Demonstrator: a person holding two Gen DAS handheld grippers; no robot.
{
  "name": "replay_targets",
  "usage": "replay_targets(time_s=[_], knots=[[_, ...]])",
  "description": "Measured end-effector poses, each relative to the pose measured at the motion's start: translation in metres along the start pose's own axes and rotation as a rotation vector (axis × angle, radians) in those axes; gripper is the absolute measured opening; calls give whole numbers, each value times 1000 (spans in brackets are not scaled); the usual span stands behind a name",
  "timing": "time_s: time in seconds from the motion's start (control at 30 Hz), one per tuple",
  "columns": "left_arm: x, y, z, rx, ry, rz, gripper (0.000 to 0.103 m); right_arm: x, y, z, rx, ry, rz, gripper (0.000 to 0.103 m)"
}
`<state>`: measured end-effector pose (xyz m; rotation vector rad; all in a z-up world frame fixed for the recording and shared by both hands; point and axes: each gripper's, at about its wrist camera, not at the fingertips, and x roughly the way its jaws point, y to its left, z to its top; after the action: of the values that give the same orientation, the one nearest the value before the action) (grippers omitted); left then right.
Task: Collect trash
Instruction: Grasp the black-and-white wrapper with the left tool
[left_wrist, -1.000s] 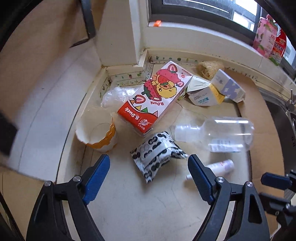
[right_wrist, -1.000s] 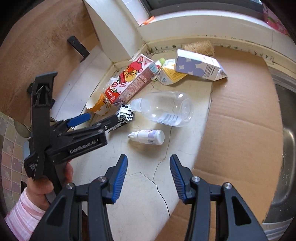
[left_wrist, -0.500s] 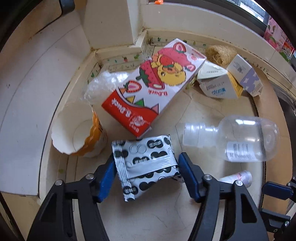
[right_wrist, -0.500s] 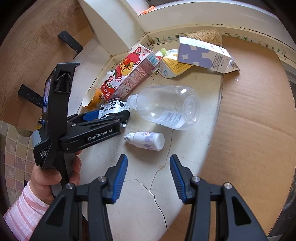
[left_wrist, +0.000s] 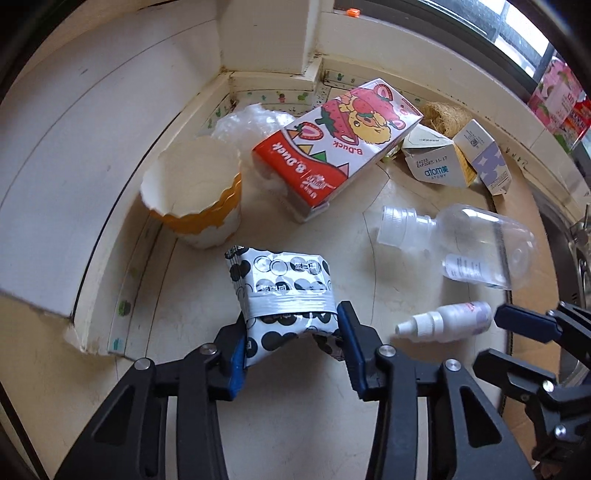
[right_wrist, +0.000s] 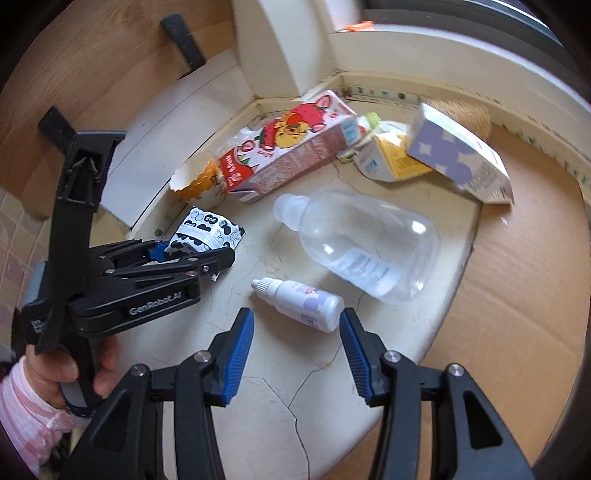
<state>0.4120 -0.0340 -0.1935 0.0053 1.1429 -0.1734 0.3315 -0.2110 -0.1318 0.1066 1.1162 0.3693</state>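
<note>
A crumpled black-and-white dotted packet (left_wrist: 280, 284) lies on the pale counter (left_wrist: 295, 424). My left gripper (left_wrist: 291, 332) has it between its blue pads, which are closing and pinch its near end. The right wrist view shows the same packet (right_wrist: 207, 232) in the left gripper (right_wrist: 192, 254), held by a hand in a pink striped sleeve. My right gripper (right_wrist: 295, 339) stands open. A small white dropper bottle (right_wrist: 299, 299) lies just ahead of its fingertips, untouched.
A clear plastic bottle (right_wrist: 362, 243) lies on its side, with a strawberry carton (left_wrist: 332, 140), a torn paper cup (left_wrist: 195, 199) and two small cartons (right_wrist: 458, 155) behind. Brown cardboard (right_wrist: 517, 295) covers the counter's right side. The wall corner closes off the back.
My left gripper dropped onto the dotted packet and its jaws narrowed from wide apart to pinching it. The right gripper drifted toward the dropper bottle, still open.
</note>
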Motion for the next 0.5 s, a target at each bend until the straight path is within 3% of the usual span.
replay_targets(time_s=[0.17,0.5], knots=[[-20,3,-17,-24,-17,-16,39,9,8,7,-126,23,-9,50],[-52,11,-61,-72,-2,-44,38,27,19,14,-223,96,50,50]])
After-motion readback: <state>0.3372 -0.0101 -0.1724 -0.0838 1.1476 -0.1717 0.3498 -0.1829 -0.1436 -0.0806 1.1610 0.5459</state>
